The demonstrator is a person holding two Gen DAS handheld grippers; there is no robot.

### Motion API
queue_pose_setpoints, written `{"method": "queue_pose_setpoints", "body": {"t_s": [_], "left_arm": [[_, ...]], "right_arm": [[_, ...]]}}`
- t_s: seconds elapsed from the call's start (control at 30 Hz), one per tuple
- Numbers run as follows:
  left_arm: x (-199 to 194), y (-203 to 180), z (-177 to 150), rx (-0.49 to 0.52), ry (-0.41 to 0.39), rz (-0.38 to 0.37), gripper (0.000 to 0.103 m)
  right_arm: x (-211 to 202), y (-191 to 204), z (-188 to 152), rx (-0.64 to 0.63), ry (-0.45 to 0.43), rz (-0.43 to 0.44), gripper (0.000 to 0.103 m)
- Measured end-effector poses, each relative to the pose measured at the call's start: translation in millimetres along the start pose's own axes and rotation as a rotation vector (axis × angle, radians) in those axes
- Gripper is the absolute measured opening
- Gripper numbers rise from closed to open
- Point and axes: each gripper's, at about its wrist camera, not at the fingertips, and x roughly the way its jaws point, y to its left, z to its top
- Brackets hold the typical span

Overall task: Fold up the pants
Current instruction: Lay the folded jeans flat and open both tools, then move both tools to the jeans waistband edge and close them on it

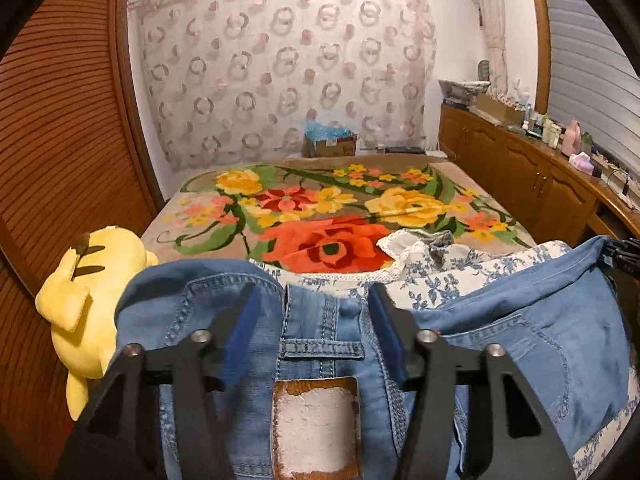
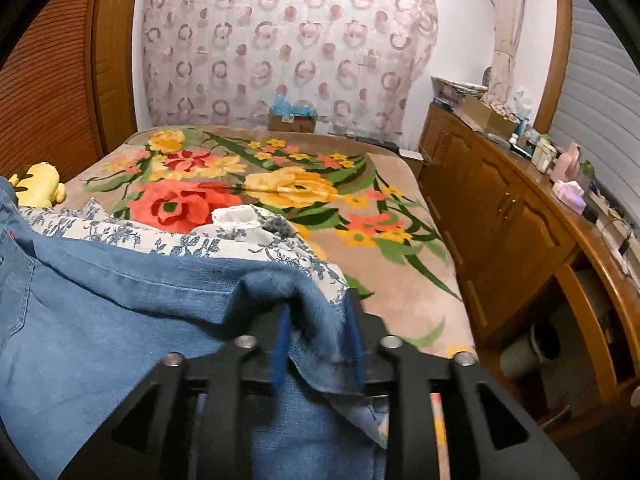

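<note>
Blue denim pants (image 1: 320,328) lie at the near end of the bed, waistband with a belt loop and a worn leather patch (image 1: 316,428) facing me. My left gripper (image 1: 314,312) is open, its jaws straddling the waistband centre. In the right wrist view the pants (image 2: 120,320) spread to the left. My right gripper (image 2: 318,340) has a bunched denim edge between its blue pads (image 2: 282,344); the jaws stand apart, and I cannot tell whether they are pinching it.
A floral blanket (image 1: 320,208) covers the bed. A blue-and-white floral cloth (image 1: 440,276) lies under the pants. A yellow plush toy (image 1: 80,308) sits at the left edge. A wooden cabinet (image 2: 500,208) with clutter runs along the right. Wooden slatted doors (image 1: 52,140) stand left.
</note>
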Motion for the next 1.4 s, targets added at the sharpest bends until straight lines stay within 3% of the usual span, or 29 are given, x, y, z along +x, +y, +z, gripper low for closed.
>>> {"method": "queue_pose_setpoints", "body": {"t_s": [0.1,0.2,0.3,0.63,0.97,1.4], "left_arm": [[-7,1,-1,0.008,0.0,-0.014,0.064],[-15,-1,-5,0.022,-0.003,-0.021,0.067],[-22,-3,-9,0.028,0.0,-0.028,0.068],[-48,-18,-20,0.039,-0.016,-0.058,0.068],[-71,-15,-50,0.033,-0.007,-0.083,0.068],[-92,1,-107,0.006,0.05,-0.089,0.068]], "right_arm": [[-9,1,1,0.011,-0.015,-0.005,0.046],[-20,3,-1,0.018,-0.032,0.003,0.051],[-33,7,-11,0.024,-0.046,0.011,0.051],[-87,43,-40,0.031,-0.068,0.182,0.051],[-114,63,-90,0.039,-0.008,0.29,0.051],[-153,59,-109,0.005,0.061,0.374,0.051]]}}
